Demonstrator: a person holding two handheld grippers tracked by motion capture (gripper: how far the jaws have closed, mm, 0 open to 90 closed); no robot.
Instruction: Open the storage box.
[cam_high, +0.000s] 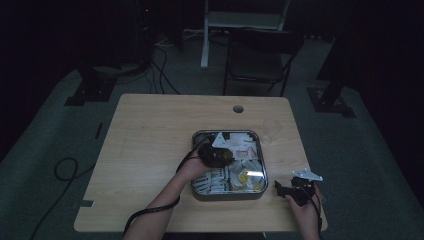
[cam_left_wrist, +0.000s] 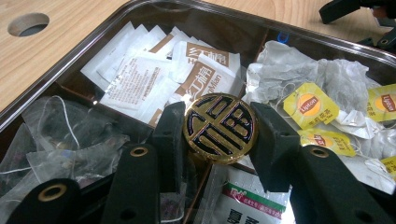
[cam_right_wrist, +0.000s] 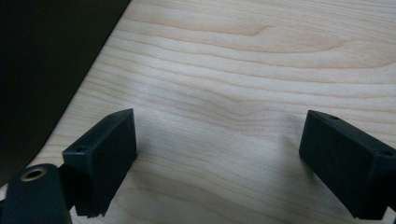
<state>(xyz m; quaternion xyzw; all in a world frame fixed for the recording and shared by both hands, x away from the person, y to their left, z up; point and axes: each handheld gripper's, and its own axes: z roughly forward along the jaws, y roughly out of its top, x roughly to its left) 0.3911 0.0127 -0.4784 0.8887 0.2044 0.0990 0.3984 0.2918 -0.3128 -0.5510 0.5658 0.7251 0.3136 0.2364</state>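
left gripper view: left hand-held gripper (cam_left_wrist: 219, 135) clamps gold medallion (cam_left_wrist: 219, 128); right hand-held gripper (cam_right_wrist: 217, 158) gapes.

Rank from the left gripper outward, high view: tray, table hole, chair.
1. Tray, right under the left gripper, which grips a gold knob.
2. Table hole, past the tray's far rim.
3. Chair, beyond the table.
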